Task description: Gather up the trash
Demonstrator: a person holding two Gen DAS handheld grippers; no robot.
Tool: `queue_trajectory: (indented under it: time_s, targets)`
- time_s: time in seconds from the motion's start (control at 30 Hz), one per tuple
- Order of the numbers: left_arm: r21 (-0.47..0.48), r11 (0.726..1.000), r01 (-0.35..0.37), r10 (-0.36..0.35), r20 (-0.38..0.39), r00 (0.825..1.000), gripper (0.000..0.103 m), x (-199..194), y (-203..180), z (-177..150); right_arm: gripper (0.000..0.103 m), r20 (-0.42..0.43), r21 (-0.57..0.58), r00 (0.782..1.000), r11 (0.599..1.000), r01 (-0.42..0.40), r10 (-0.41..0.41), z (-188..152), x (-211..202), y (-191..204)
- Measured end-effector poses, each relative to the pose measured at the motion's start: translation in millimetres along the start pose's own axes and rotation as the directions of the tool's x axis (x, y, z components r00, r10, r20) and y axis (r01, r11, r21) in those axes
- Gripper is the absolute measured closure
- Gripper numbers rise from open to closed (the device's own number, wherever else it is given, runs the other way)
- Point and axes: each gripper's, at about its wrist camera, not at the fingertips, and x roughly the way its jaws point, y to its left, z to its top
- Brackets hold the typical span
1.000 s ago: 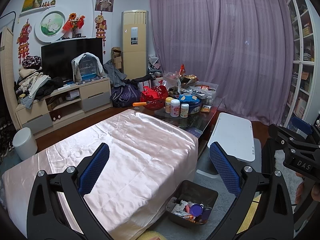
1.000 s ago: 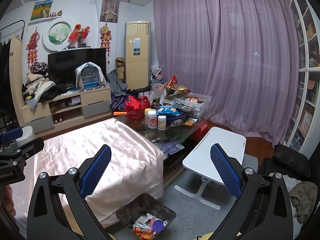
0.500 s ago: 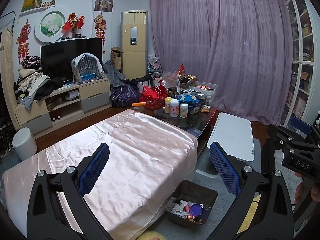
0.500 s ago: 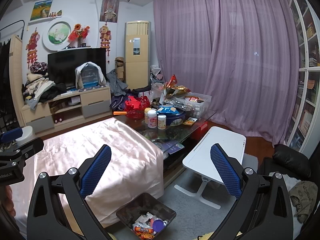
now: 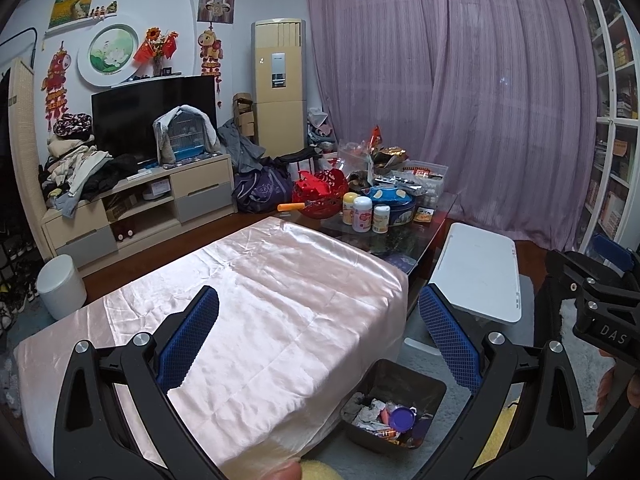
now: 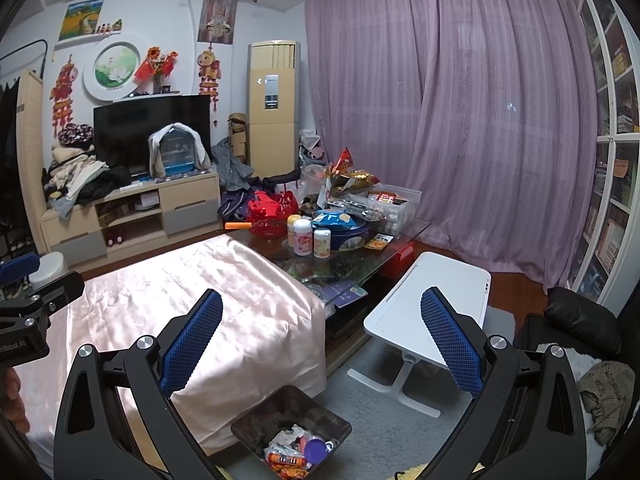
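Note:
A dark square trash bin (image 5: 394, 404) stands on the grey rug by the corner of the table covered in pink satin cloth (image 5: 256, 300). It holds crumpled wrappers, a purple lid and an orange tube; it also shows in the right wrist view (image 6: 292, 432). My left gripper (image 5: 318, 308) is open and empty, held above the cloth and the bin. My right gripper (image 6: 320, 308) is open and empty, above the table corner. Each gripper's body shows at the edge of the other's view.
A glass coffee table (image 6: 360, 256) behind the cloth carries bottles, a blue tin, snack bags and a red basket. A white folding lap table (image 6: 432, 308) stands on the rug to the right. A TV cabinet (image 5: 140, 208) and a white bin (image 5: 60, 288) are at left.

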Motion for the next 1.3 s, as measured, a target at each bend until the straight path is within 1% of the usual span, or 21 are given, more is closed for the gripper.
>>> queue_trajectory:
  time_s: [0.27, 0.47, 0.6, 1.3]
  targets:
    - [0.017, 1.000, 0.025, -0.026, 0.007, 1.000, 0.008, 0.0, -2.9, -1.7, 0.003, 0.000, 0.003, 1.000, 1.000, -0.002, 0.002, -1.2, -0.2, 0.0]
    - [0.013, 0.999, 0.031, -0.031, 0.002, 1.000, 0.008, -0.7, -3.0, -1.7, 0.003, 0.000, 0.005, 1.000, 1.000, -0.002, 0.002, -1.6, 0.4, -1.0]
    - [0.010, 0.999, 0.049, -0.049, 0.000, 0.999, 0.008, -1.5, -2.8, -2.2, 0.003, 0.003, 0.003, 1.000, 1.000, -0.004, 0.004, -2.1, -0.6, -0.6]
    - [-0.002, 0.999, 0.047, -0.047, -0.011, 0.999, 0.008, 1.2, 0.3, -2.3, 0.003, -0.003, 0.007, 1.000, 1.000, 0.001, -0.001, -3.1, 0.2, 0.9]
